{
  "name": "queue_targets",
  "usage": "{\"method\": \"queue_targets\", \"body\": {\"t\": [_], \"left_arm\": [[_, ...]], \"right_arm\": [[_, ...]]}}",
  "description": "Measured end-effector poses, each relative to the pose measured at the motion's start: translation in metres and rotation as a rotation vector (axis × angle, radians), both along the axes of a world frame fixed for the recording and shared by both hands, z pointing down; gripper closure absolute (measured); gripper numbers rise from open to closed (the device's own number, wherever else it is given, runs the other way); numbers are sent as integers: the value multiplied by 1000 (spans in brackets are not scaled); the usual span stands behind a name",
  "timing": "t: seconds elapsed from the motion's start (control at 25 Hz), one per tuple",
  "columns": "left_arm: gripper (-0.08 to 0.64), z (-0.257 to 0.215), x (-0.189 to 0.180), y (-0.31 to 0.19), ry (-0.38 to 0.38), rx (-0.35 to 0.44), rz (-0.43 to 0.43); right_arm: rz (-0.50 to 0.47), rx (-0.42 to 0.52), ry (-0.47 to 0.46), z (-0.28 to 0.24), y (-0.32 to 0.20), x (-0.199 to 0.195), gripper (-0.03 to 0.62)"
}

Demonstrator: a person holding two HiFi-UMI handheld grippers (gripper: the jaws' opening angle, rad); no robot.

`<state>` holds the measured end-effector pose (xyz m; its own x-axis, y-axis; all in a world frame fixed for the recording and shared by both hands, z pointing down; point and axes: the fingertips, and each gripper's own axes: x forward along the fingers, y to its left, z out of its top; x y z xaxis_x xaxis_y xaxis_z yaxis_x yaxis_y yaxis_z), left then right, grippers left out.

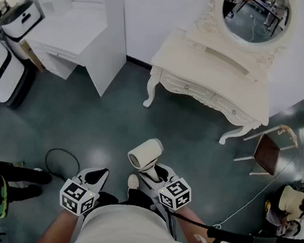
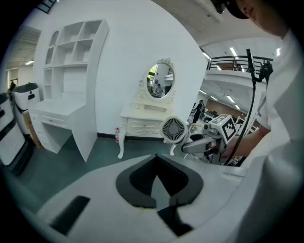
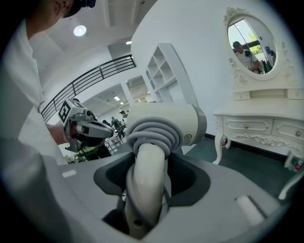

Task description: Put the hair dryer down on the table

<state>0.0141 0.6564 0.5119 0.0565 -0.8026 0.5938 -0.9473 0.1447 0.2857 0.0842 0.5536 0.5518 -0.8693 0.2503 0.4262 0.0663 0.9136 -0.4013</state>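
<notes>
A white hair dryer (image 1: 145, 155) with its grey cord wound round the handle is held over the dark green floor. My right gripper (image 1: 154, 173) is shut on the handle, barrel up. In the right gripper view the handle (image 3: 145, 180) stands between the jaws and the barrel (image 3: 166, 123) lies across the top. The left gripper view shows the dryer's rear grille (image 2: 174, 129) and the right gripper (image 2: 204, 144) behind it. My left gripper (image 1: 98, 176) hangs beside it, its jaws (image 2: 159, 182) together with nothing in them. The cream dressing table (image 1: 202, 69) stands ahead, well apart from the dryer.
An oval mirror (image 1: 255, 15) tops the dressing table. A white desk with shelves (image 1: 80, 32) stands at the far left. A brown-seated chair (image 1: 269, 152) is to the right. A black cable loop (image 1: 62, 162) lies on the floor, and white bins (image 1: 4, 67) line the left edge.
</notes>
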Motion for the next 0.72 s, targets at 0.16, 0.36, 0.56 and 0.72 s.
{"method": "queue_targets", "body": {"t": [0.16, 0.36, 0.56, 0.72], "left_arm": [[558, -10, -3, -45, 8, 10, 96], [558, -9, -2, -88, 32, 33, 275], [558, -15, -21, -112, 61, 80, 441], [558, -27, -59, -99, 50, 110, 536]], "right_arm": [[60, -4, 25, 0, -18, 11, 373], [242, 10, 67, 7, -44, 27, 373], [434, 43, 104, -2, -51, 25, 373], [558, 20, 98, -11, -37, -3, 373]]}}
